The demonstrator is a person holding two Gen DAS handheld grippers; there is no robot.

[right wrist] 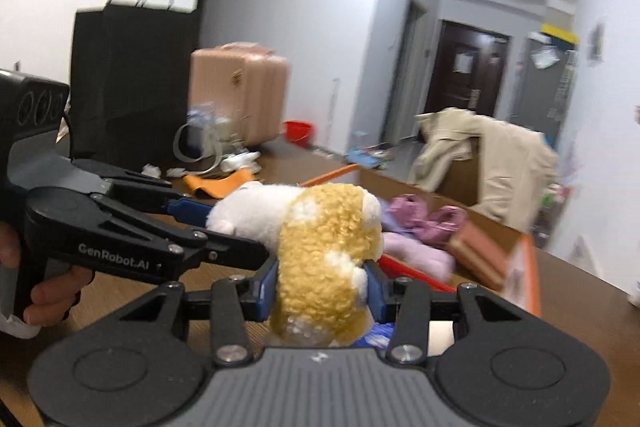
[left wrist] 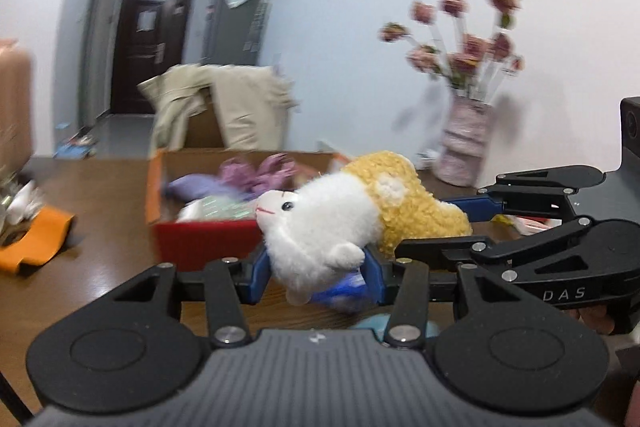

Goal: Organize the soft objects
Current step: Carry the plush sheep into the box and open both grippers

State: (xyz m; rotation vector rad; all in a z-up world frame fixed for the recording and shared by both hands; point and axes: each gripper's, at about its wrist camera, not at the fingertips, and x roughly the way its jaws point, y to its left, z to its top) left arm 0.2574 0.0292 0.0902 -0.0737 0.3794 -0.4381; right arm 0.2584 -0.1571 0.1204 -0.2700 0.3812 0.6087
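A plush sheep toy, white head and yellow woolly body (left wrist: 320,227), is held by both grippers above the brown table. My left gripper (left wrist: 316,275) is shut on its white head end. My right gripper (right wrist: 320,287) is shut on its yellow body (right wrist: 328,247). The right gripper's fingers (left wrist: 472,205) reach in from the right in the left wrist view; the left gripper's fingers (right wrist: 188,207) reach in from the left in the right wrist view. Behind the toy stands an open red and orange box (left wrist: 200,235) holding purple and pink soft items (left wrist: 256,175), also in the right wrist view (right wrist: 424,223).
A vase of pink flowers (left wrist: 464,147) stands at the table's back right. An orange item (left wrist: 36,243) lies at the left. A chair draped with a beige coat (right wrist: 488,151), a black paper bag (right wrist: 132,83) and a pink suitcase (right wrist: 240,91) stand behind.
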